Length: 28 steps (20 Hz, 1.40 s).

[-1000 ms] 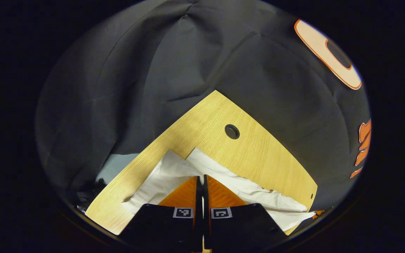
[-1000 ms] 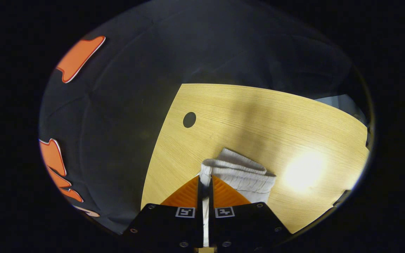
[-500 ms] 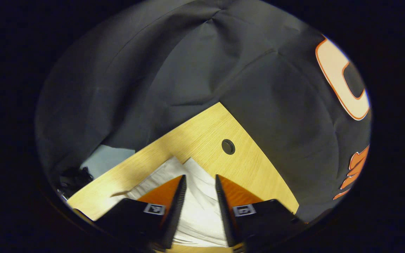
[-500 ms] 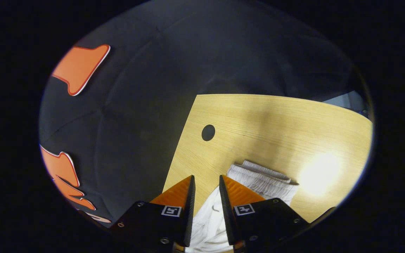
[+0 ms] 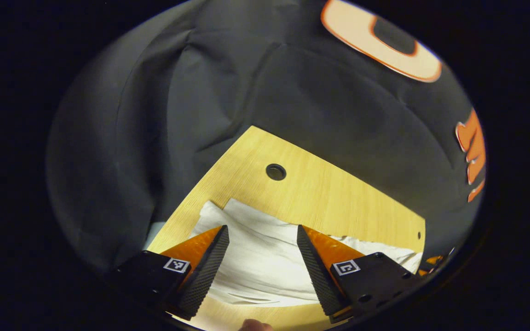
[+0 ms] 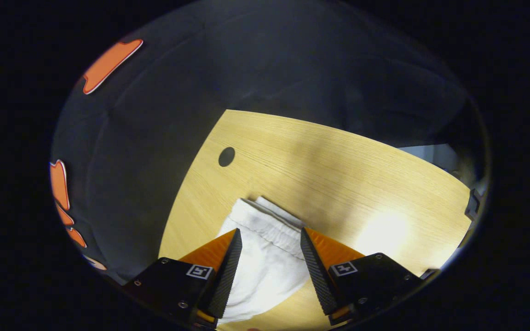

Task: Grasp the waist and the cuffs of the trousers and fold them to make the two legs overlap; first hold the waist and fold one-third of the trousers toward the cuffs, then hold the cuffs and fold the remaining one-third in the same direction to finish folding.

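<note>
Trousers (image 5: 265, 262), white, flat on table (image 5: 320, 197): cloth between spread fingers of left gripper (image 5: 263, 248); waistband (image 6: 265, 223) at 12 o'clock of spread right gripper (image 6: 270, 250).

Light wooden table (image 6: 338, 170) with white trousers (image 6: 265, 257) flat on it

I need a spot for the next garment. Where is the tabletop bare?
Bare wood lies beyond the white trousers toward the cable hole and the glare patch on the table. It is crowded between the open right gripper fingers.

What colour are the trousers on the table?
White; the trousers show best in the right gripper view.
</note>
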{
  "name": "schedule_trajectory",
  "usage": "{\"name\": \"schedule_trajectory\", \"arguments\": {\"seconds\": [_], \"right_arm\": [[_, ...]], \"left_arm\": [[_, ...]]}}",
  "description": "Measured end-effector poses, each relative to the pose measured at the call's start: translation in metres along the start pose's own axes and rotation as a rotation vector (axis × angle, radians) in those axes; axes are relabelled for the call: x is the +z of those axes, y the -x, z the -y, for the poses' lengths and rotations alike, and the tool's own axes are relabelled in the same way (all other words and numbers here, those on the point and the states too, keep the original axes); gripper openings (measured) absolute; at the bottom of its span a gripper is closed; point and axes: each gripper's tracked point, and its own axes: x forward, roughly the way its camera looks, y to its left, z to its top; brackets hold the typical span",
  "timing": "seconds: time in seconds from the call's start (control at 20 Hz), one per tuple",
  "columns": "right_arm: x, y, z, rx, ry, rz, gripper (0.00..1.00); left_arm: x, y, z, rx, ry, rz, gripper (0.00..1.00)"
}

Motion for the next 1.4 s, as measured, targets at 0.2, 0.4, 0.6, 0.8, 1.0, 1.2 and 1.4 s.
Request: {"name": "schedule_trajectory", "arguments": {"seconds": [0.2, 0.4, 0.6, 0.8, 1.0, 1.2, 1.4], "right_arm": [[-0.019, -0.008, 0.02, -0.029, 0.031, -0.06, 0.85], [-0.023, -0.022, 0.03, -0.058, 0.06, -0.082, 0.89], [-0.021, -0.037, 0.026, -0.055, 0.026, -0.094, 0.9], [-0.016, -0.051, 0.023, -0.047, 0.012, -0.09, 0.9], [-0.015, -0.061, 0.024, -0.055, 0.062, -0.08, 0.78], [-0.024, -0.068, 0.016, -0.007, 0.096, -0.088, 0.24], [-0.016, -0.051, 0.002, 0.085, 0.105, -0.034, 0.16]], "left_arm": [[-0.023, 0.003, 0.028, -0.005, -0.189, 0.013, 0.97], [-0.043, 0.018, 0.056, -0.024, -0.319, 0.025, 0.97], [-0.053, 0.032, 0.075, -0.021, -0.387, 0.04, 0.97], [-0.065, 0.049, 0.087, -0.032, -0.383, 0.044, 0.97], [-0.079, 0.06, 0.09, -0.015, -0.358, 0.036, 0.97], [-0.099, 0.073, 0.095, -0.016, -0.311, 0.035, 1.0], [-0.121, 0.089, 0.102, -0.016, -0.296, 0.04, 1.0]]}}
